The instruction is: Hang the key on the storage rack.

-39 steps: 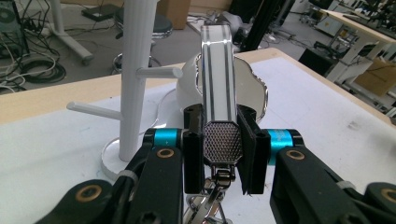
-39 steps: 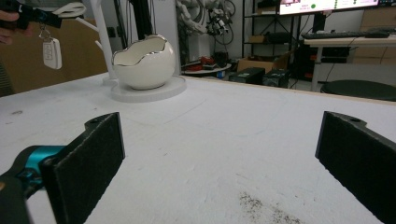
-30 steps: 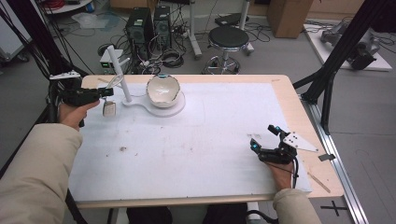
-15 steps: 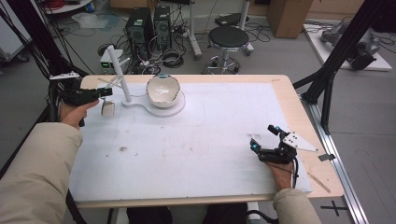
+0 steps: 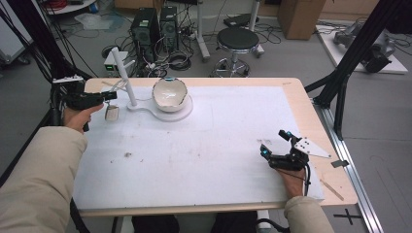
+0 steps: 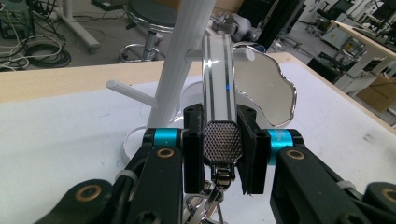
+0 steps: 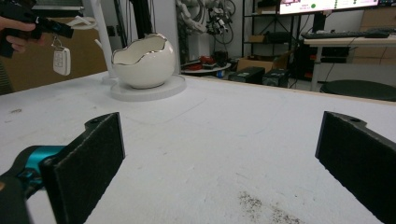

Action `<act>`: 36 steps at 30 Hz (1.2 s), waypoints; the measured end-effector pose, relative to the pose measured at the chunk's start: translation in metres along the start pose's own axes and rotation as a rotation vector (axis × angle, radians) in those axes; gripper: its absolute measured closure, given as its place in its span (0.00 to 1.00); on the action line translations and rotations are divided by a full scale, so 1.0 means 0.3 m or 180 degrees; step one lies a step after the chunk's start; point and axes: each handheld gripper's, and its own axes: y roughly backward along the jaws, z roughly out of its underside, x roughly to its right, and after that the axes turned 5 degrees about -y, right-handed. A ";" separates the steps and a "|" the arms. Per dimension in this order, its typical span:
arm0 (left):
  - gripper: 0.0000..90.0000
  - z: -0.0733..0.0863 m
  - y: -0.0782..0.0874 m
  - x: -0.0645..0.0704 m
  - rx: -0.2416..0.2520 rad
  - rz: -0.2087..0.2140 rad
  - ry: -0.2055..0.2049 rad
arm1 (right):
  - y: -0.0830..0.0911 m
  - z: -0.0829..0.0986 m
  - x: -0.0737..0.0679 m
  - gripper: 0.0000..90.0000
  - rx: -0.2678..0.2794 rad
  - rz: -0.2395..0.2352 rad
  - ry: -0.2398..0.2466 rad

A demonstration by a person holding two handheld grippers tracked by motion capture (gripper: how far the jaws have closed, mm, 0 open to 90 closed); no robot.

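White key fob (image 5: 111, 113) (long axis vertical)

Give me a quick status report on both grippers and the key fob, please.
Left gripper shut on key fob strap, key fob hanging beside white stand. Right gripper open, resting on table. Nothing between.

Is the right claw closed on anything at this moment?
No, in the right gripper view the right claw has its black padded jaws spread wide apart with only bare white table covering between them.
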 end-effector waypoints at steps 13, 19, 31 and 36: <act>0.82 0.007 -0.010 -0.002 -0.0055 -0.0038 -0.0030 | 0.001 0.000 0.000 0.00 -0.0002 0.0019 0.0001; 0.72 0.010 -0.007 -0.001 -0.0069 -0.0146 -0.0151 | 0.001 0.000 0.000 0.00 -0.0002 0.0028 0.0001; 0.28 0.025 0.045 0.047 0.0206 -0.0277 -0.0520 | 0.003 0.000 -0.001 0.00 -0.0006 0.0037 -0.0003; 0.05 0.047 0.092 0.118 0.0212 -0.0293 -0.0781 | 0.003 0.001 -0.003 0.00 -0.0003 0.0050 0.0001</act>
